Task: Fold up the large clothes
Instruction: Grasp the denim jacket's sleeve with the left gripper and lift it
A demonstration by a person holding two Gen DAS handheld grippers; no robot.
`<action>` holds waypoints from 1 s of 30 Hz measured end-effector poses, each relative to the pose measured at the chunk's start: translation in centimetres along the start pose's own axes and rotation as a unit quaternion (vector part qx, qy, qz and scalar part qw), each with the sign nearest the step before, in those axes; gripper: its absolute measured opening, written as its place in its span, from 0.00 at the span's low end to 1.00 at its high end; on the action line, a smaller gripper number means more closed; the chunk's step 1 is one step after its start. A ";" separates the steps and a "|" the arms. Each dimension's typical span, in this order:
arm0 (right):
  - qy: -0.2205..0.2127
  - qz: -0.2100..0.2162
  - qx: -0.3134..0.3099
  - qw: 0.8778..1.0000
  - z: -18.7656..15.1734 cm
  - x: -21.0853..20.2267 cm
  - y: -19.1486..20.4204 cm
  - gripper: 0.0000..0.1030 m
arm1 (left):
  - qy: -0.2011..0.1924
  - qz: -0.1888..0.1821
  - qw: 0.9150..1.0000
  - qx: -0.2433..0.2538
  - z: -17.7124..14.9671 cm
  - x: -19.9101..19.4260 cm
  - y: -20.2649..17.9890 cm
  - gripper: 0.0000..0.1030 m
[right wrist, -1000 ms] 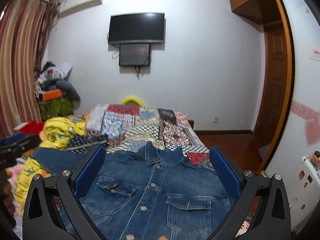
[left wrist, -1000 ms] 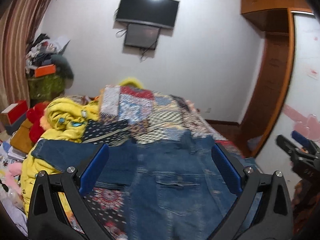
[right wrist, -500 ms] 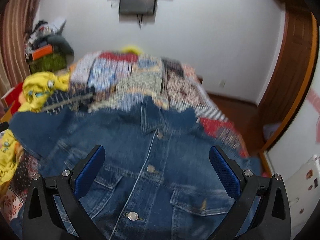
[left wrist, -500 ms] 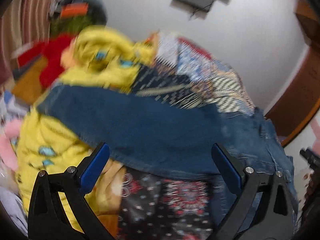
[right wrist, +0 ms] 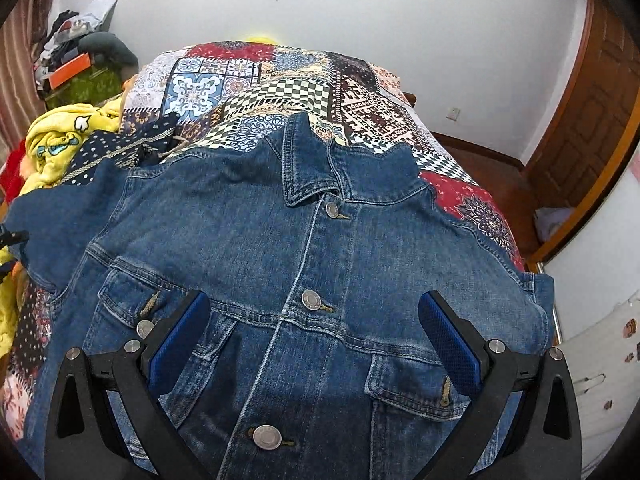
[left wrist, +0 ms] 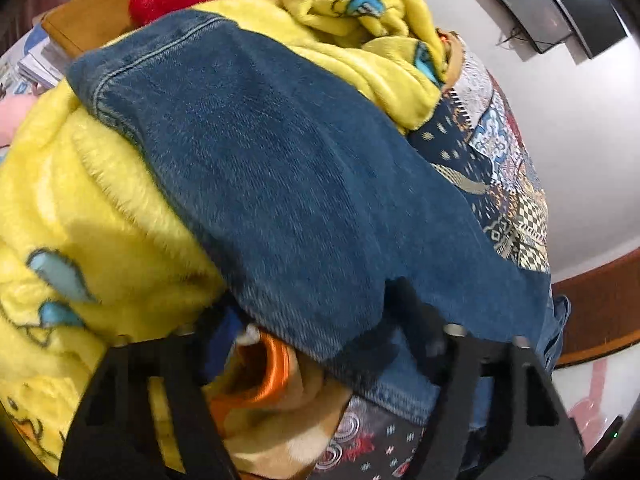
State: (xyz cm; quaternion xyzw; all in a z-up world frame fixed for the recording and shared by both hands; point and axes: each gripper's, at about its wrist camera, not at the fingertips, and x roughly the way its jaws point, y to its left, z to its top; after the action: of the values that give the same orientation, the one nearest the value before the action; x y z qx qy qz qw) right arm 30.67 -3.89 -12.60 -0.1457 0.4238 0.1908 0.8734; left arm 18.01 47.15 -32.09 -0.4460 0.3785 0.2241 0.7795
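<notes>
Left gripper (left wrist: 320,344) jaws just been closing around jacket sleeve (left wrist: 280,184) edge; grip unclear. Right gripper (right wrist: 314,340) jaws wide, empty, above denim jacket (right wrist: 304,264) lying face-up on patchwork bed (right wrist: 280,80). Yellow blanket (left wrist: 80,220) beneath sleeve.

Left gripper (left wrist: 320,332) pitched down over blue denim jacket sleeve (left wrist: 280,168); sleeve's lower edge drapes between the black fingers (left wrist: 472,364), hiding the pads. Jaws have just been closing; contact with the cloth cannot be told. Sleeve lies across fluffy yellow cartoon-print blanket (left wrist: 80,248). Orange satin-trimmed fabric (left wrist: 272,372) under sleeve edge. Patchwork patterned bedspread (left wrist: 512,200) at right; wall-mounted black screen (left wrist: 560,4) upper right.
</notes>
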 end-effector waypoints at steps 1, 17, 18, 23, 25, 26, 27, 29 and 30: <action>0.000 0.000 0.001 1.000 0.1 0.2 0.0 1.00 | 0.002 0.000 1.000 0.001 0.2 0.0 -0.1 0.54; -0.025 0.016 0.010 1.000 0.8 -2.9 -2.8 1.00 | -0.123 0.085 0.971 0.187 0.9 -10.1 -13.0 0.07; -0.028 0.015 0.011 0.999 0.8 -3.1 -3.0 1.00 | -0.139 0.074 0.967 0.200 0.7 -11.2 -14.8 0.07; -0.041 0.015 0.016 0.999 0.6 -4.2 -4.9 1.00 | -0.168 0.023 0.952 0.254 -0.9 -13.5 -22.6 0.06; -0.046 0.015 0.017 0.999 0.5 -4.6 -5.7 1.00 | -0.172 0.002 0.947 0.273 -2.1 -13.4 -25.5 0.06; -0.048 0.015 0.017 0.999 0.5 -4.8 -6.0 1.00 | -0.170 -0.013 0.943 0.284 -2.8 -13.3 -27.3 0.06; -0.050 0.014 0.017 0.998 0.4 -4.9 -6.3 1.00 | -0.168 -0.022 0.942 0.290 -3.4 -13.1 -28.3 0.06; -0.056 0.012 0.017 0.998 0.2 -5.2 -7.1 1.00 | -0.152 -0.054 0.937 0.311 -5.4 -12.2 -31.6 0.05; -0.057 0.009 0.017 0.998 0.1 -5.4 -7.5 1.00 | -0.143 -0.068 0.934 0.319 -6.4 -11.5 -33.0 0.04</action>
State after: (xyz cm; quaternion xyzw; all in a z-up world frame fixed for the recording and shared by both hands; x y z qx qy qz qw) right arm 31.12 -11.64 -7.59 -0.1153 0.3777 0.1997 0.8968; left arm 31.12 24.90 -7.66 -0.1613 0.2839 0.0994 0.9400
